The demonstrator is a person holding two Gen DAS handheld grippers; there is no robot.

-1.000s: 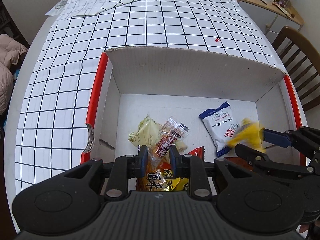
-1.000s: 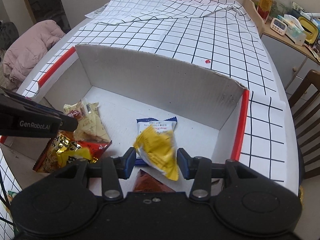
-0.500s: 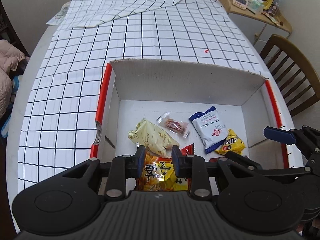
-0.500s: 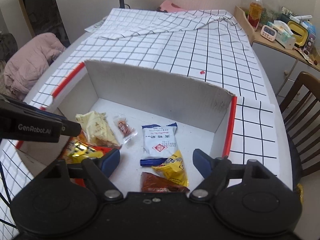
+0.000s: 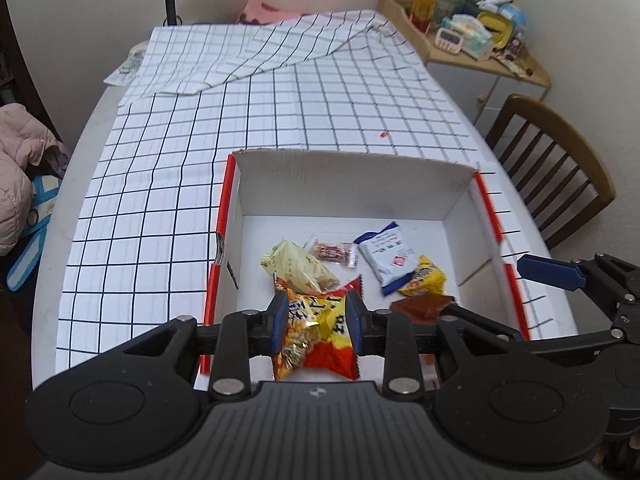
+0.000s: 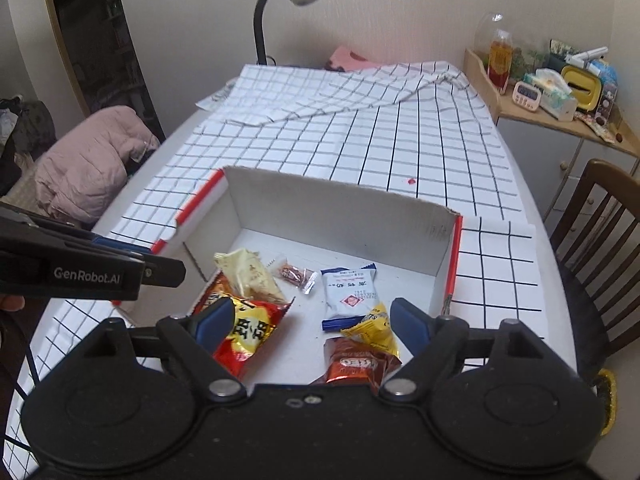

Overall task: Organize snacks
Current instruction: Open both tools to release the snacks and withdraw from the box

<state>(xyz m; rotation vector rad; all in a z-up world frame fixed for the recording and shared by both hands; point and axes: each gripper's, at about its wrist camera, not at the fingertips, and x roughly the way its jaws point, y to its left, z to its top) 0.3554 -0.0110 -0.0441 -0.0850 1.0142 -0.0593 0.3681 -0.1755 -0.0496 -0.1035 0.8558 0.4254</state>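
Left gripper (image 5: 316, 322): jaws narrow and opening. A red and yellow snack bag (image 5: 316, 332) appears between the blue pads; both pad faces line up with its edges, but whether they press on it or the bag lies in the box below them cannot be told. Seen from the right wrist camera, the same bag (image 6: 244, 330) lies at the near left of the box floor, with the right gripper's left finger (image 6: 214, 320) in front of it.

Right gripper (image 6: 310, 322): jaws wide and opening, nothing held. Below the gap between them, on the box floor, lie a brown packet (image 6: 354, 364) and, overlapping its far edge, a small yellow packet (image 6: 374, 330).

Cardboard box (image 5: 352, 190): white inside, red-edged side flaps, open at the top, standing on a checked tablecloth (image 5: 168, 184). Beyond the left jaws lies a pale cream packet (image 5: 298, 266), partly over the red and yellow bag. Farther beyond is a small clear-wrapped sweet (image 5: 332, 250). To the right of these lies a white and blue packet (image 5: 386, 258), its near corner under the yellow packet.

A wooden chair (image 5: 556, 168) stands beside the table on the right.
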